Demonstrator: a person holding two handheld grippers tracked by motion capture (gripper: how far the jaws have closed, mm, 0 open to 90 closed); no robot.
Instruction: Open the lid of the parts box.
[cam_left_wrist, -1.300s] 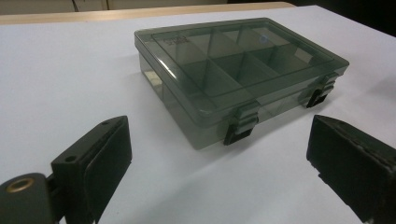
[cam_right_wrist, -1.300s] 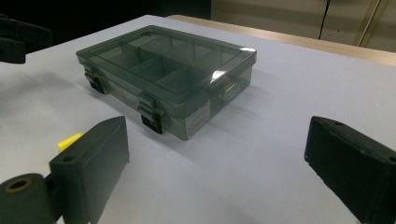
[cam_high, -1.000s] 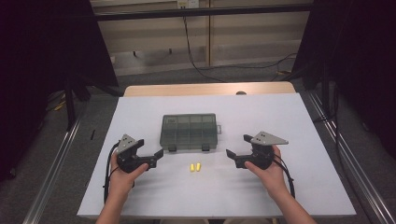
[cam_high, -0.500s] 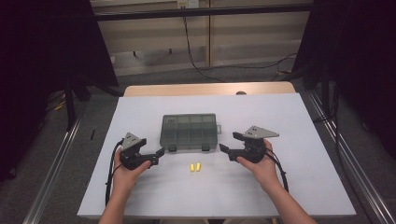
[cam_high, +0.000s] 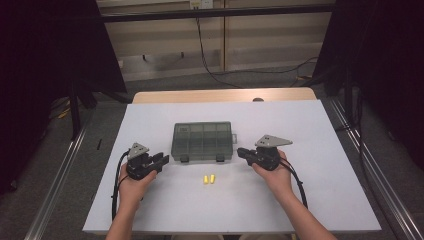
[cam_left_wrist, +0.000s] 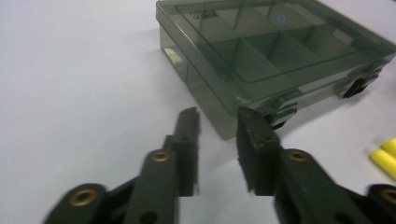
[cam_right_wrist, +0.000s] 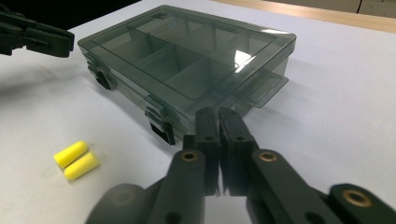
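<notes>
Compartment box (cam_high: 202, 141): lid latched, light, stiff, slick plastic; best gripped at front latches. Left gripper (cam_left_wrist: 218, 122) jaws narrowing, empty; right gripper (cam_right_wrist: 218, 122) jaws shut, empty.

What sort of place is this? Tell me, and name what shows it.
Probably a lab or recording workshop: a white work table framed by metal rails, dark curtains at both sides, and loose cables on the grey floor.
</notes>
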